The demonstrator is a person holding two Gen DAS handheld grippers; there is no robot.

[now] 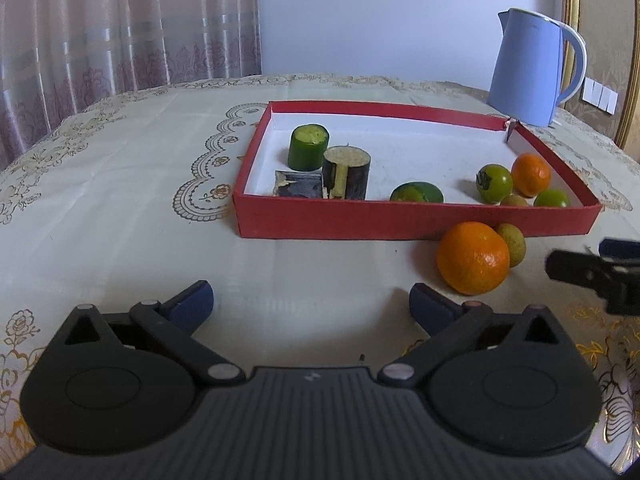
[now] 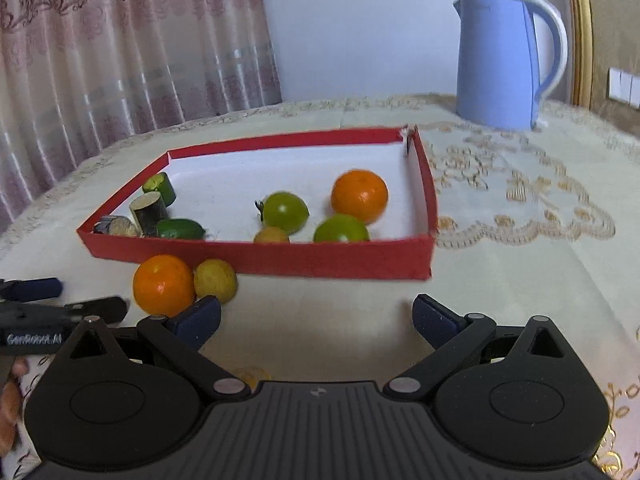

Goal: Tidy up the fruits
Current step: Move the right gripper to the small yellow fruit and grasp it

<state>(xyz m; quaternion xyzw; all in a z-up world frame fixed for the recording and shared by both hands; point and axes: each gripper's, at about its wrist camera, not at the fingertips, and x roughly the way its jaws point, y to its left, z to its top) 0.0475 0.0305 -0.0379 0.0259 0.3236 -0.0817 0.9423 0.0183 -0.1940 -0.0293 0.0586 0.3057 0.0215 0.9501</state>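
A shallow red tray point(image 1: 416, 220) point(image 2: 332, 262) with a white floor lies on the tablecloth. Its left end holds cut cucumber and dark vegetable chunks point(image 1: 346, 172) point(image 2: 150, 208). An orange point(image 1: 531, 174) point(image 2: 359, 195), green tomatoes point(image 1: 494, 183) point(image 2: 286, 211) and a small yellowish fruit sit at its right end. Outside the tray's front wall, an orange point(image 1: 472, 258) point(image 2: 163, 285) and a yellow-green fruit point(image 1: 512, 242) point(image 2: 216, 280) rest on the cloth. My left gripper point(image 1: 310, 306) is open with only cloth between its fingers, left of that orange. My right gripper point(image 2: 316, 316) is open and empty, right of both fruits.
A blue kettle point(image 1: 528, 68) point(image 2: 500, 60) stands behind the tray's far right corner. Curtains hang beyond the table's far left edge. A gold-framed edge and wall switches are at the right. A hand shows at the right wrist view's lower left.
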